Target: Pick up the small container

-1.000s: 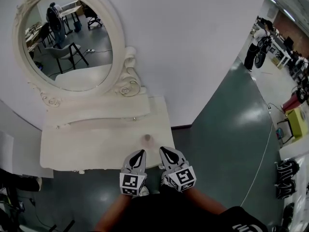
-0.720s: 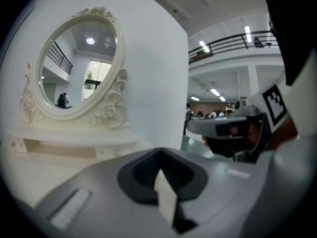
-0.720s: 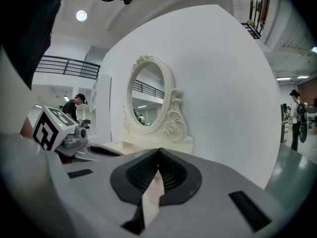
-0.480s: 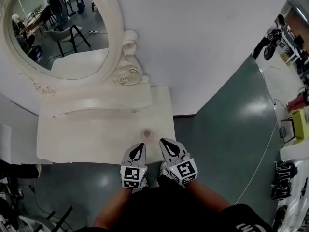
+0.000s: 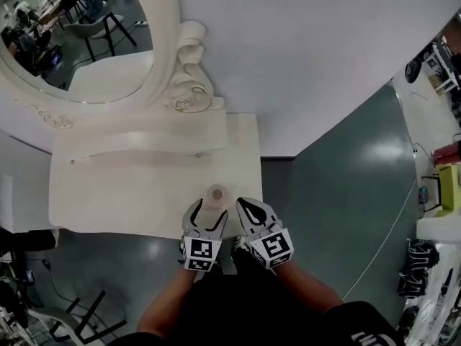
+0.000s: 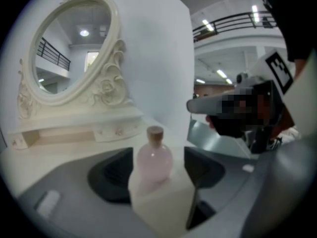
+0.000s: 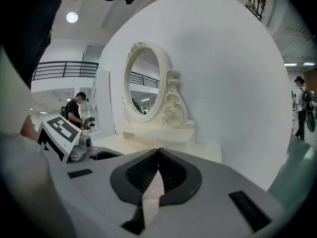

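1. The left tool (image 5: pixel 206 212) has just been opening its jaws and is holding them wide. The small container (image 6: pixel 154 157) is standing in the gap between them, and neither pad is pressing on it.
2. The right tool (image 5: pixel 246 206) is showing its 2 jaws closed tip to tip with nothing gripped. It is hovering just beside the left tool, over the front edge of the tabletop (image 5: pixel 122 193).
3. The small container, a round pale-pink bottle with a brownish stopper, is standing upright on the tabletop. It is sitting near the front edge, towards the right side.
4. A raised shelf (image 5: pixel 144 139) with small knobs is running along the back of the cream tabletop, well apart from the bottle.
5. An oval mirror (image 5: pixel 72 34) in a carved cream frame is rising above that shelf, reflecting chairs and desks.
6. A white wall (image 5: pixel 310 49) is standing behind the furniture, and a dark green floor (image 5: pixel 346 193) is spreading out to the right.
7. The person's 2 forearms (image 5: pixel 173 305) are reaching in from the bottom of the head view.
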The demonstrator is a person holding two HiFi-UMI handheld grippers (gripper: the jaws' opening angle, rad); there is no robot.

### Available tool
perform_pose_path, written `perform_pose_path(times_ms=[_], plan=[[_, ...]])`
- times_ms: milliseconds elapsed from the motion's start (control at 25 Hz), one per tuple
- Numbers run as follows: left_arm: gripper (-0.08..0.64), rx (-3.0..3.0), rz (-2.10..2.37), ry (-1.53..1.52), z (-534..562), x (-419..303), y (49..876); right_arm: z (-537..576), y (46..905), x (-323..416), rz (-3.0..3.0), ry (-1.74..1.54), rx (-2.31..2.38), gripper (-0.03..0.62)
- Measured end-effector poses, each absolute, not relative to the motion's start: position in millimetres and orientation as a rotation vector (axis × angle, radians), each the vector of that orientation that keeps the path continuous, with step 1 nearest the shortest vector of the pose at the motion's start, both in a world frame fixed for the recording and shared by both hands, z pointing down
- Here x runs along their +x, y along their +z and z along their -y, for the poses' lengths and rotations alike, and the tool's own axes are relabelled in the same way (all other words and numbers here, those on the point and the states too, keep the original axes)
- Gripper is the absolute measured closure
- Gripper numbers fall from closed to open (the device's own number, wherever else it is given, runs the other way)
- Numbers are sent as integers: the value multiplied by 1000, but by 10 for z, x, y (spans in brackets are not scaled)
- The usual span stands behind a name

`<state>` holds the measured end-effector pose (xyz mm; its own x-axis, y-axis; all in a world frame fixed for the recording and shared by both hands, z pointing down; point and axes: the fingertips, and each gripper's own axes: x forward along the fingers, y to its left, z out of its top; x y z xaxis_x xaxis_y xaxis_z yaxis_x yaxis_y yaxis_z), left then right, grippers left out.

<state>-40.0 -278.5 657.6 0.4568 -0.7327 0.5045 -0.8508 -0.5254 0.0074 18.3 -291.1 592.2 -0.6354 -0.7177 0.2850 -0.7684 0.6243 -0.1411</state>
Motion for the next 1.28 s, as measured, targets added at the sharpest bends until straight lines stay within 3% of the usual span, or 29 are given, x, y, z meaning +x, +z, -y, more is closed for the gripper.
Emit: perform_pose_path(times_ms=[320,1280], plan=[[140,2407,1307,792,2982,-294,6977,3009,6098,289,2635,451,1207,586],[144,2257,1283,908,3290,-163,7286,3068,6258,522,2601,551,1210,586]])
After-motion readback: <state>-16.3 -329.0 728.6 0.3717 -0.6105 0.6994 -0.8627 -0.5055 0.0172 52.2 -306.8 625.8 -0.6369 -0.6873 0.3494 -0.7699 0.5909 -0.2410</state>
